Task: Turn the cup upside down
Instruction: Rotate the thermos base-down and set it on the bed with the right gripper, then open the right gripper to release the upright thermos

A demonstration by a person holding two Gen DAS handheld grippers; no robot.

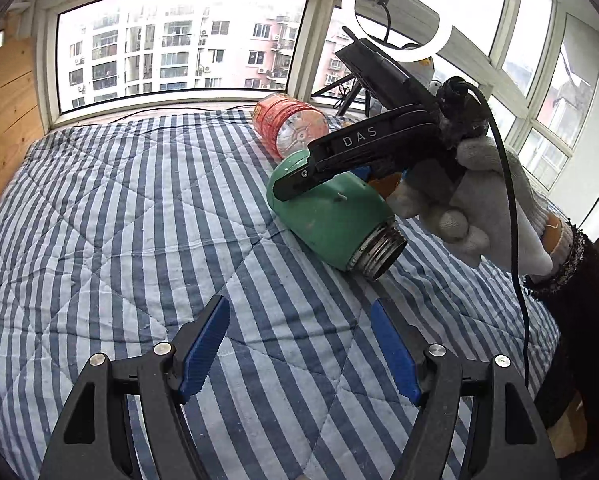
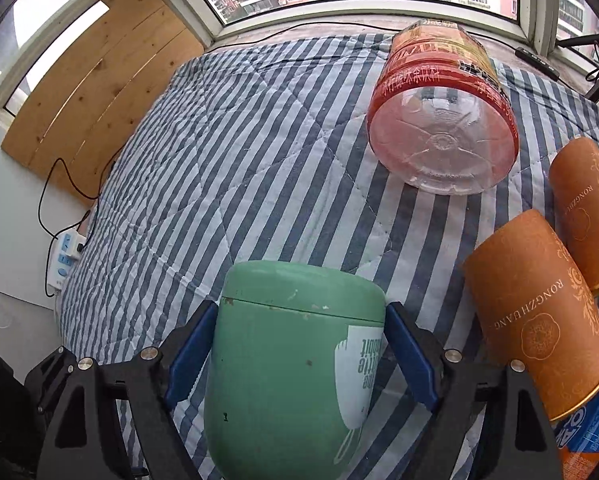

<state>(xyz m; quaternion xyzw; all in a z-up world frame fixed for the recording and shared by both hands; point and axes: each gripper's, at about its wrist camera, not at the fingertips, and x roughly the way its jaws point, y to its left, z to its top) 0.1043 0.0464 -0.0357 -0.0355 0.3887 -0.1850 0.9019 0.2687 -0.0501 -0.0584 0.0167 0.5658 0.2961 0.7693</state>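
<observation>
Green cup beside orange tubes

Left wrist cam: low, looks across striped quilt toward window. Right wrist cam: close on green cup. Both see the cup and quilt.

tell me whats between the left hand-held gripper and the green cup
Only bare striped quilt: in the left wrist view nothing lies between the open left hand-held gripper and the green cup.
</observation>
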